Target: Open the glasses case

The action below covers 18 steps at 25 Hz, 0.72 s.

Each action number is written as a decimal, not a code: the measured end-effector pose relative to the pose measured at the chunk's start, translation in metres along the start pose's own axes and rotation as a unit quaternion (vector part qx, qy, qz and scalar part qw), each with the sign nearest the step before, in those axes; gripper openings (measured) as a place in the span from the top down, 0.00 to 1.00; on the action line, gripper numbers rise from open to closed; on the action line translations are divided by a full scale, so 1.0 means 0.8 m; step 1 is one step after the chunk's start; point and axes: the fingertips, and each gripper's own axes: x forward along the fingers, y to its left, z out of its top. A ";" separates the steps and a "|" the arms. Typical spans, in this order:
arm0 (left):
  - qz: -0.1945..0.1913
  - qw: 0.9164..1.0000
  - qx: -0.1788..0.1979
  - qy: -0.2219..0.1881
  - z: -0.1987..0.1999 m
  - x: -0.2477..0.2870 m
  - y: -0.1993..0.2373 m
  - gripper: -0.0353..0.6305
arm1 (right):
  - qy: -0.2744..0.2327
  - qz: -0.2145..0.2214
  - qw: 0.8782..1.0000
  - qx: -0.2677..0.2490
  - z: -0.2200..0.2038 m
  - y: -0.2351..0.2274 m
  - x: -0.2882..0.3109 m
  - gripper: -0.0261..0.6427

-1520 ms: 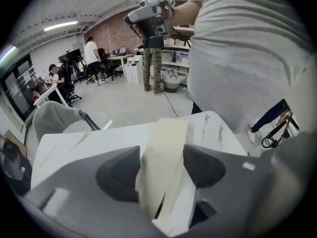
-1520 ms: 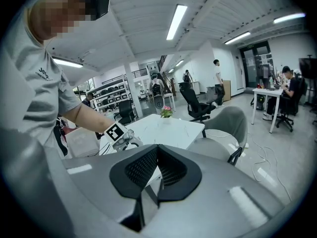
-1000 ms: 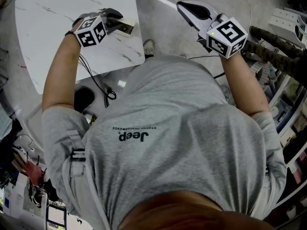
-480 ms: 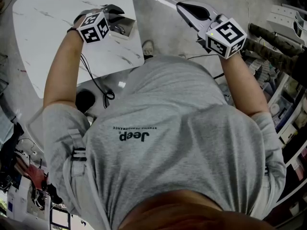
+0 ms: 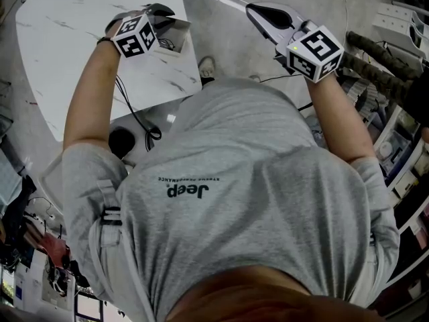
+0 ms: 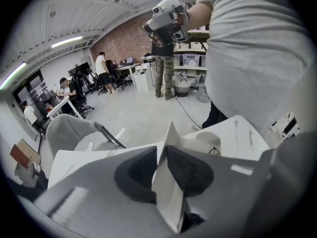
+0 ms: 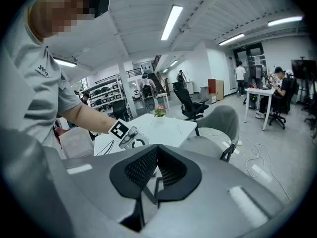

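The white glasses case [image 5: 171, 37] sits near the right edge of the white marble table [image 5: 74, 39] with its lid raised. My left gripper [image 5: 163, 11] reaches over it from the left. In the left gripper view the thin white lid [image 6: 168, 192] stands upright between the dark pads, and the left gripper [image 6: 162, 150] is shut on it. The case's open body [image 6: 220, 138] lies just behind. My right gripper [image 5: 257, 11] hangs in the air over the floor, right of the table, touching nothing. Its pads [image 7: 148, 167] meet with nothing between them.
A black cable [image 5: 137, 116] runs off the table's near edge to a round black object [image 5: 119, 139]. Grey chairs [image 6: 69, 130] [image 7: 218, 120] stand beside the table, and a small flower pot [image 7: 159, 112] is on its far end. Shelving [image 5: 402, 146] lines the right side.
My left gripper has moved a little up and right across the table, and the case lid has swung up from nearly flat. The right gripper has stayed where it was.
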 end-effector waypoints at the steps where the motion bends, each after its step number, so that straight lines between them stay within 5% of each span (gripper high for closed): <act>1: 0.001 1.000 -0.001 0.000 0.000 -0.001 -0.001 0.78 | 0.000 0.000 1.000 0.000 0.000 0.000 -0.001 0.95; 7: -0.011 1.000 -0.008 0.008 -0.006 -0.011 -0.017 0.78 | -0.001 -0.003 1.000 0.000 0.002 -0.001 -0.002 0.96; 11: -0.013 0.999 -0.030 -0.004 0.001 -0.028 -0.027 0.66 | -0.006 -0.002 1.000 -0.003 0.005 0.001 -0.007 0.96; 14: -0.006 0.995 -0.080 -0.059 0.030 -0.050 -0.023 0.55 | -0.010 -0.004 1.000 -0.004 0.006 0.003 -0.014 0.96; 18: 0.017 0.977 -0.135 -0.165 0.103 -0.086 -0.005 0.54 | -0.018 -0.011 1.000 -0.006 0.010 0.001 -0.032 0.95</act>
